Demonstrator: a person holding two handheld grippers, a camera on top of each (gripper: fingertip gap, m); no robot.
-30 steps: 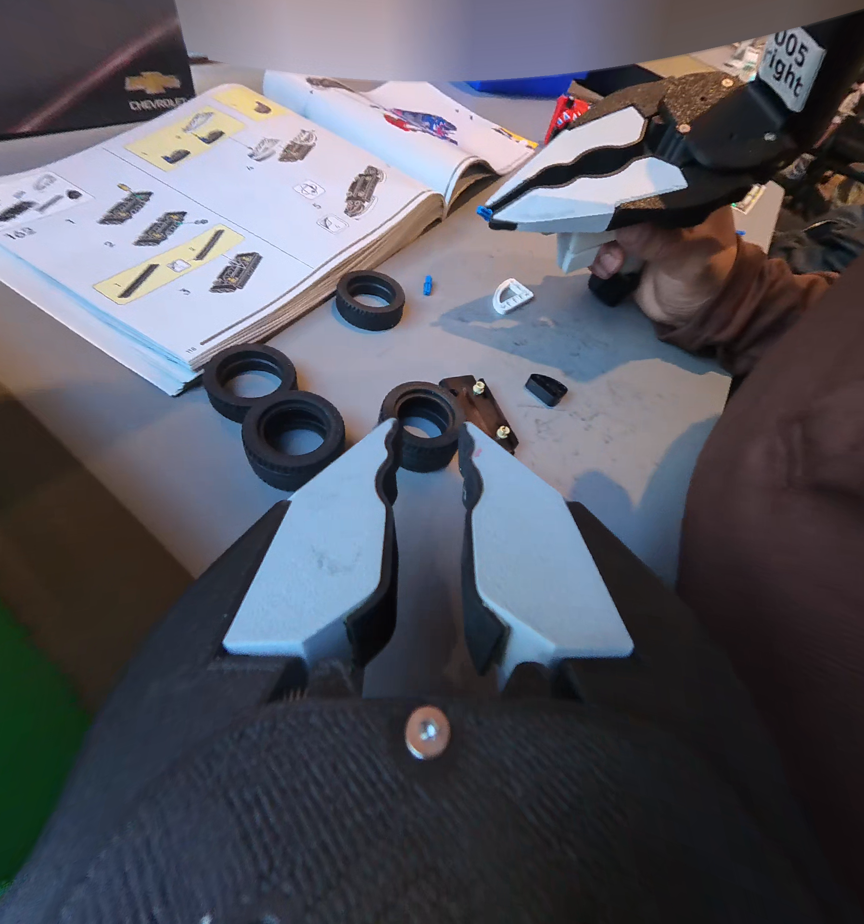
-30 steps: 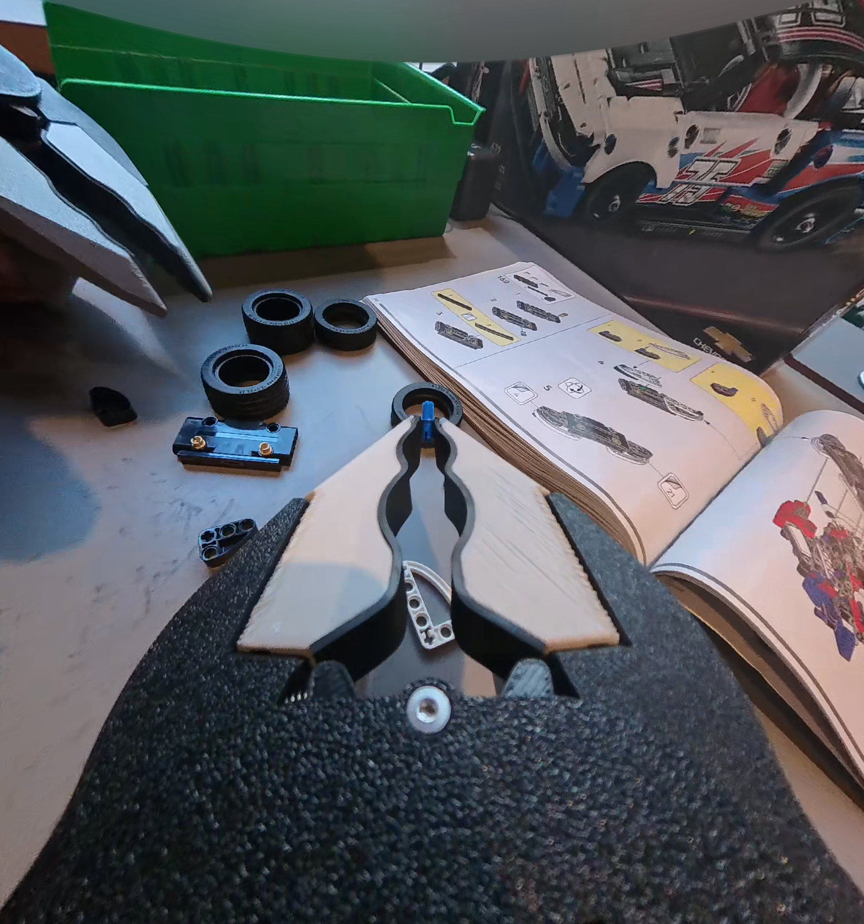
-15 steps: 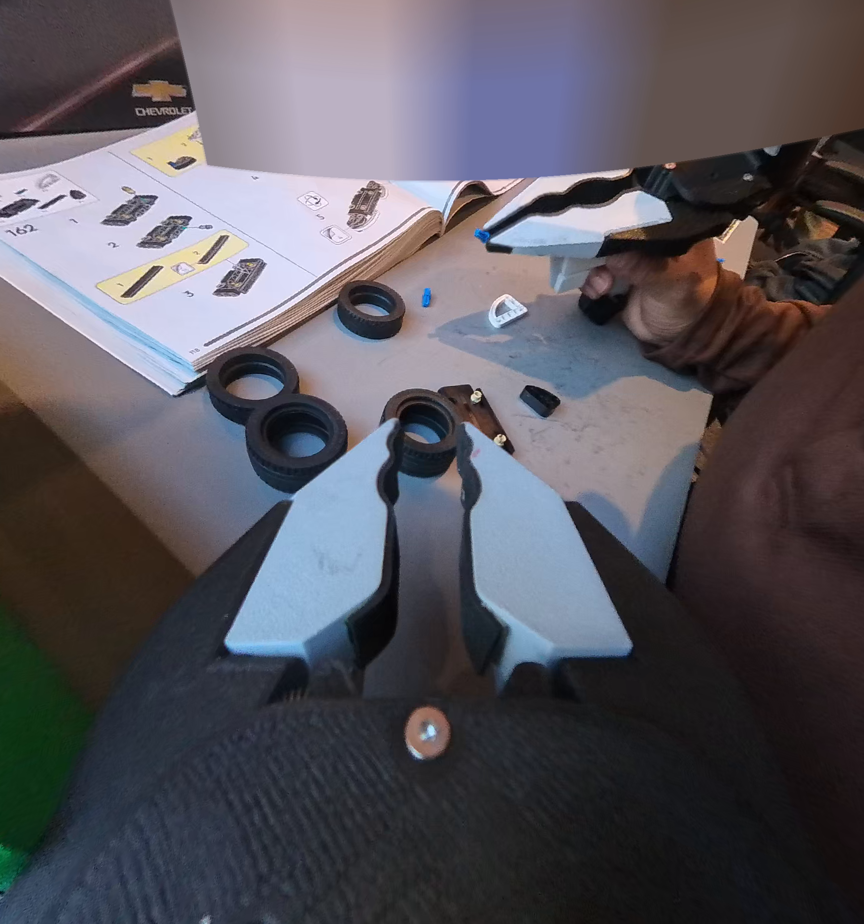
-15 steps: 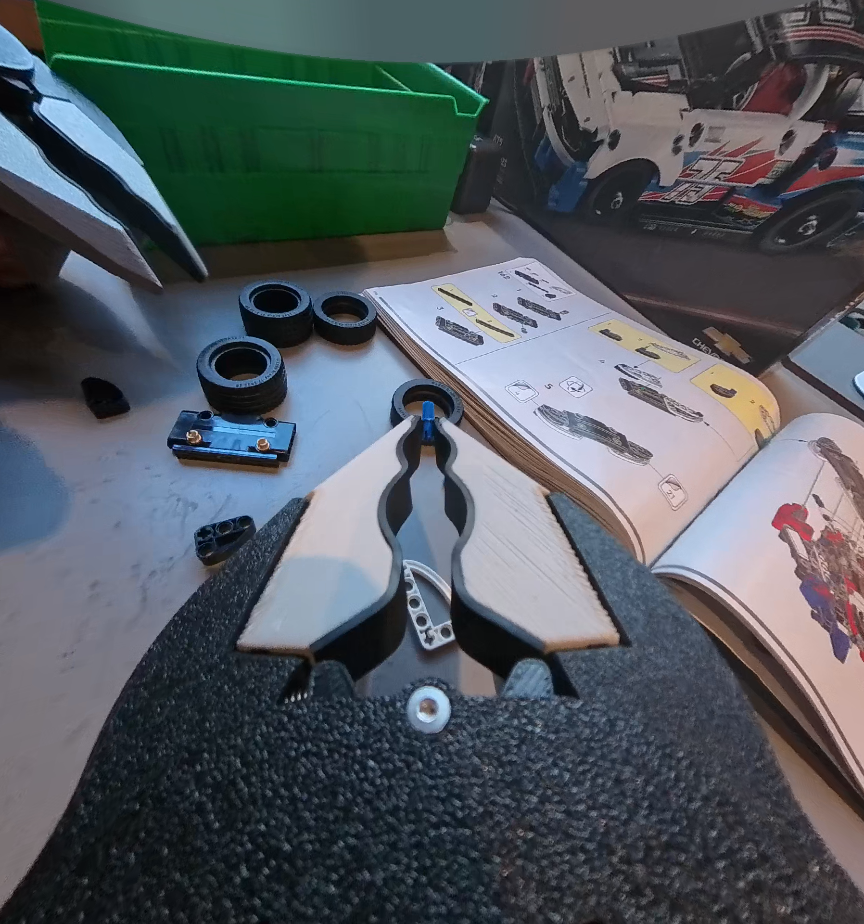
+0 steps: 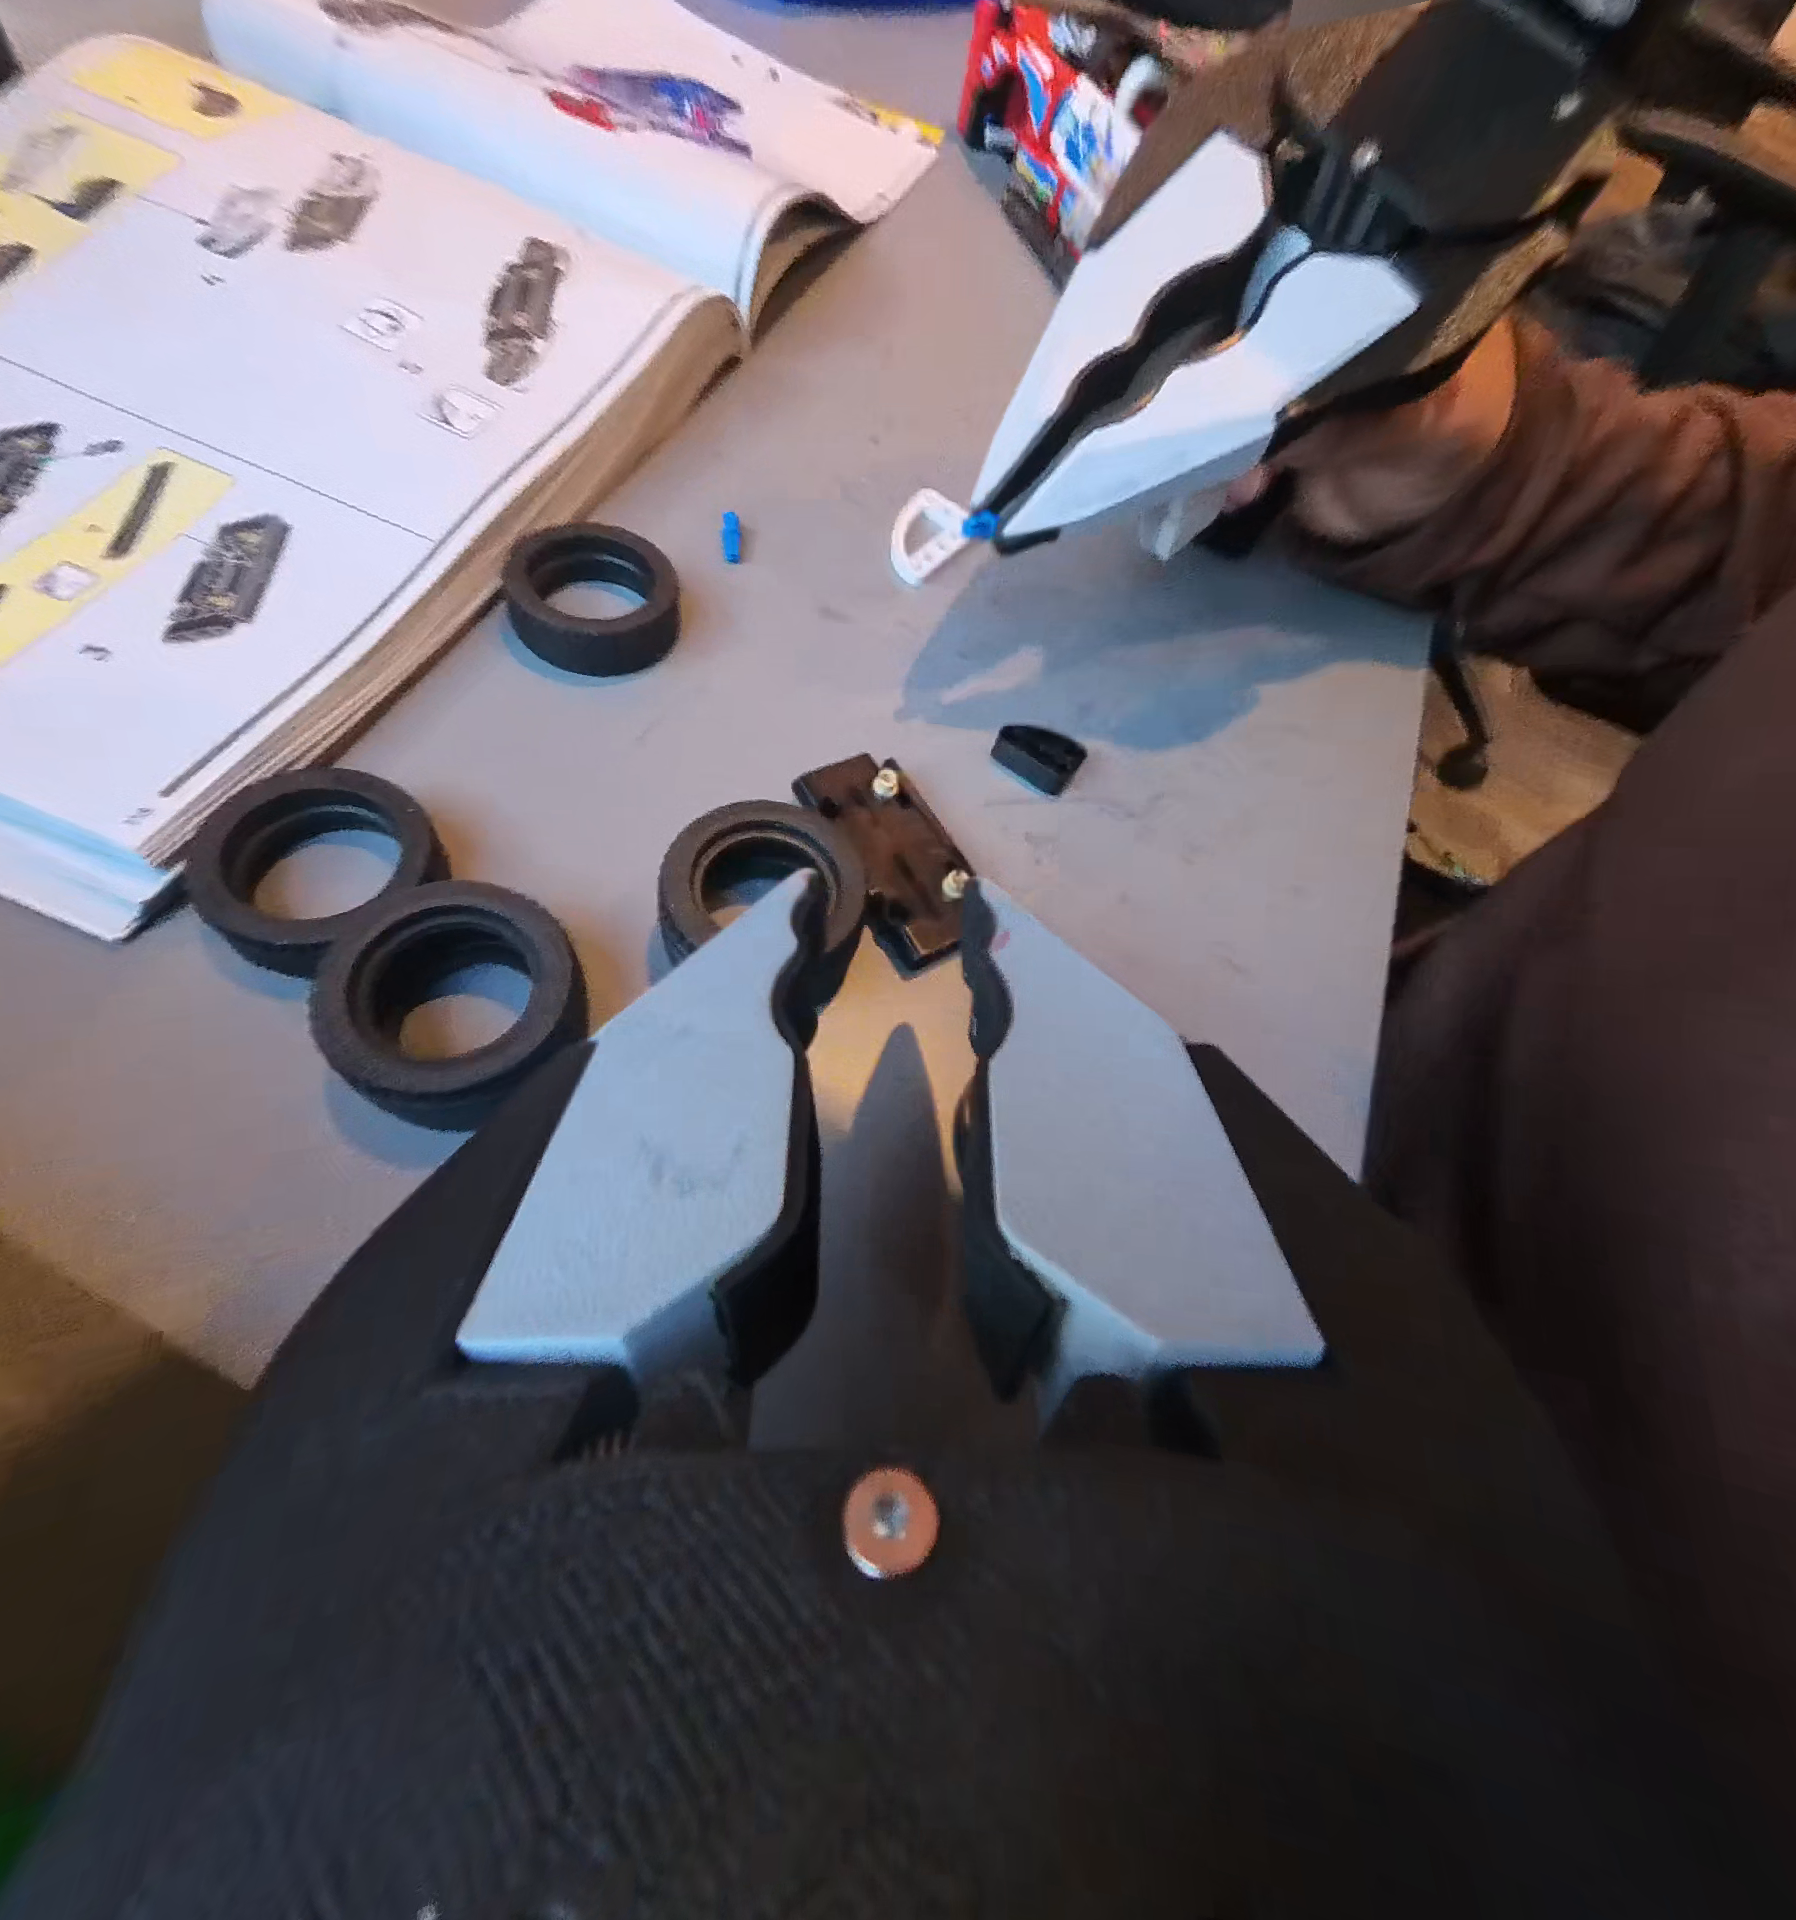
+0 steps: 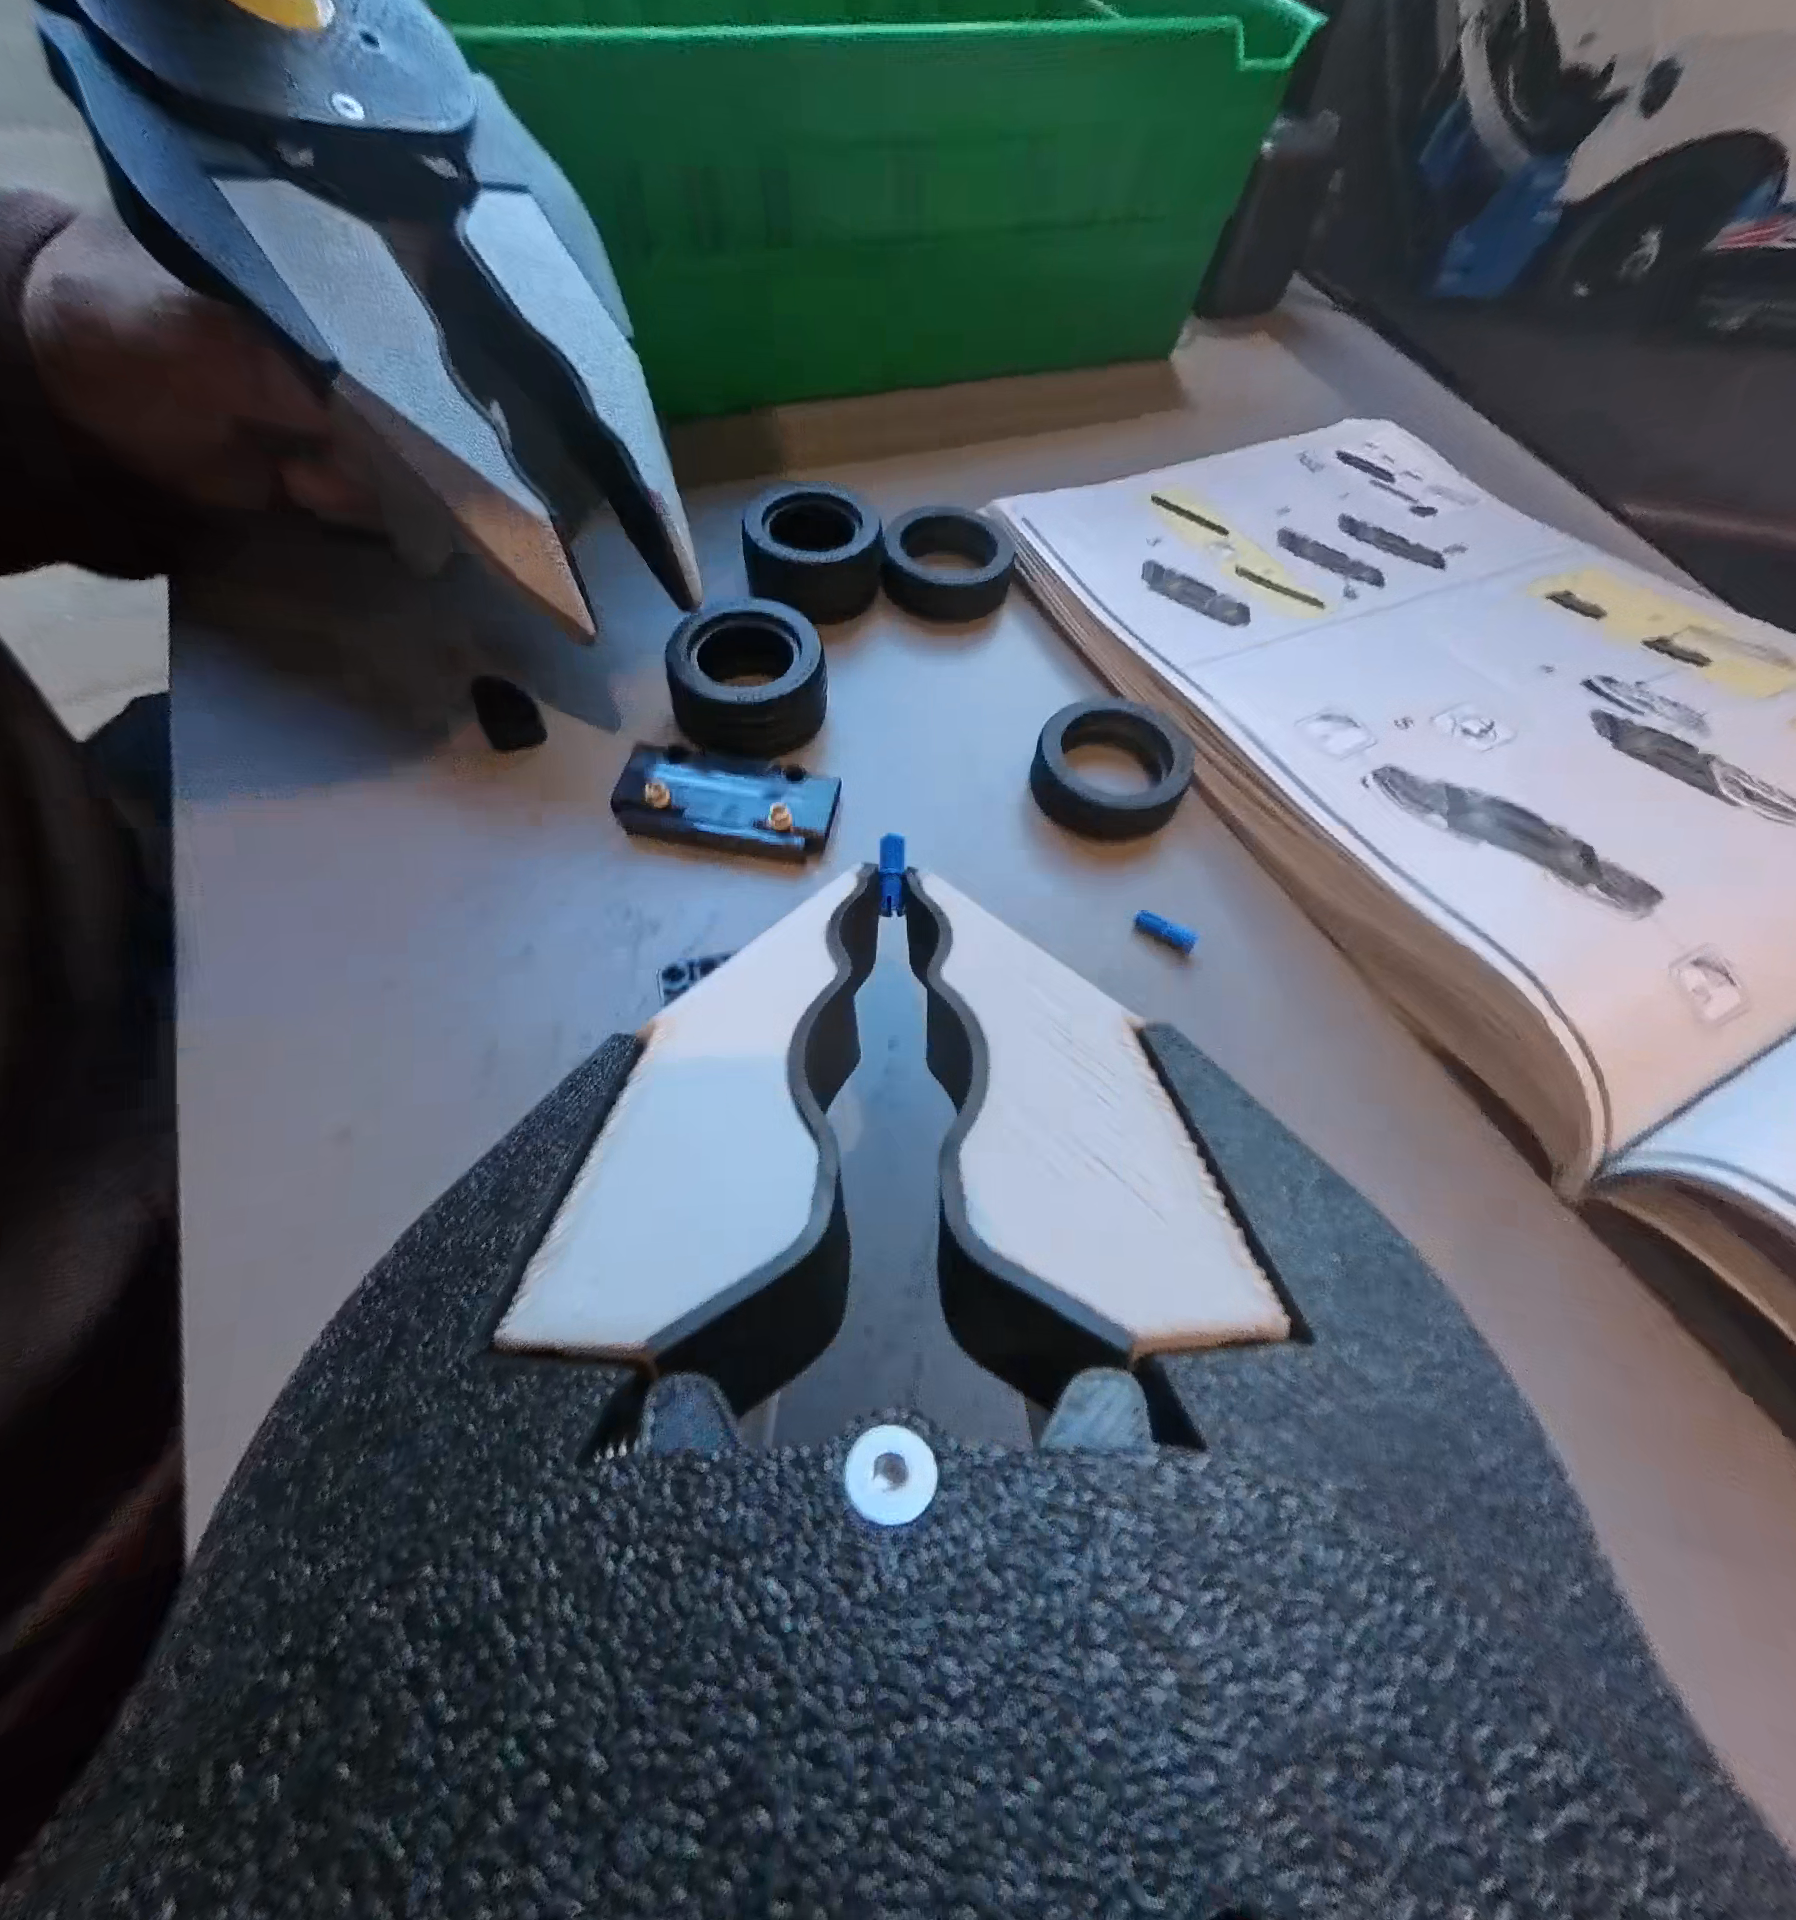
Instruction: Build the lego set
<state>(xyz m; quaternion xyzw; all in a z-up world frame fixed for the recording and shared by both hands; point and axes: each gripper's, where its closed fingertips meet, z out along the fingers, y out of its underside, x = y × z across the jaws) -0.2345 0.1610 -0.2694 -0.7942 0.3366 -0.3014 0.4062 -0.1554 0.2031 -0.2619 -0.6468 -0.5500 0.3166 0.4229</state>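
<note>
Build looks barely started imo. Only sub-assy we see: black plate w/ two gold pins [image 6: 726, 802], flat on bench [image 6: 458, 987]. Four tyres [image 6: 746, 675] loose, no rims on them. Second blue pin [image 6: 1165, 930] loose by the manual [image 6: 1393, 727], which lies open. White curved piece [image 5: 923, 540] and small black piece [image 5: 1037, 758] lie unattached.

Right claw [image 6: 889, 883] clamped on a blue pin [image 6: 890, 871] at its tips, low near white piece. Left claw [image 5: 889, 904] apart, empty, hovering over the plate and nearest tyre. We judge pin still to be seated; nearly all of the car is left.
</note>
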